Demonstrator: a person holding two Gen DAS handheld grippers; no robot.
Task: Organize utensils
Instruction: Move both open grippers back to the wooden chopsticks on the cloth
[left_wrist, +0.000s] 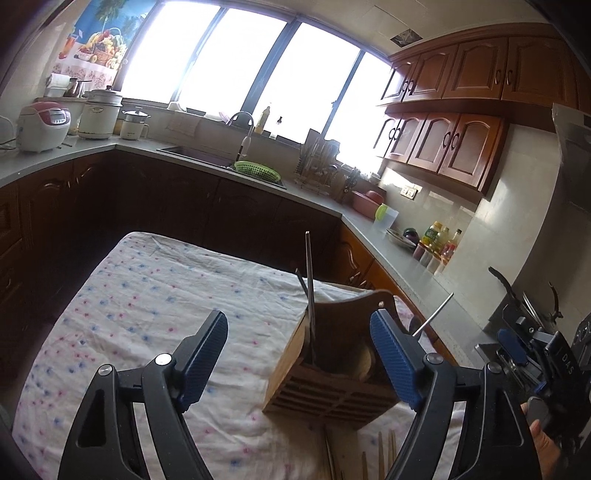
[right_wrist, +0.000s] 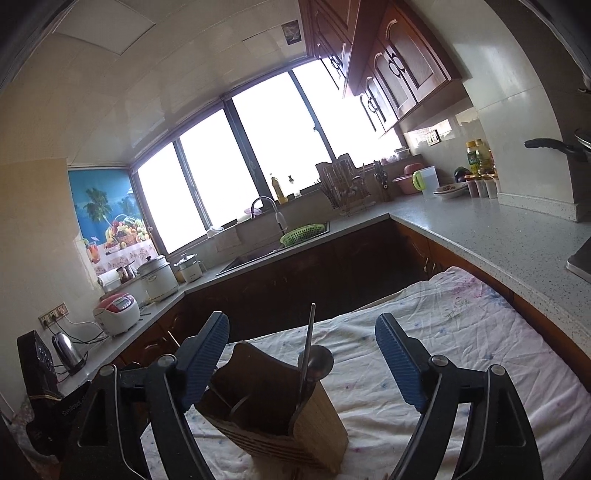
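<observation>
Both grippers' fingers (left_wrist: 207, 354) (right_wrist: 400, 365) spread, empty; wooden utensil holder (right_wrist: 280, 406) between them, top-heavy, could tip if nudged.

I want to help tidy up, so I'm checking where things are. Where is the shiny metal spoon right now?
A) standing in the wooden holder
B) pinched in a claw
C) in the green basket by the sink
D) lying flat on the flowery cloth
A: the spoon stands in the wooden holder with its round end sticking up, and both claws, left and right, are wide open with nothing held in them.
</observation>
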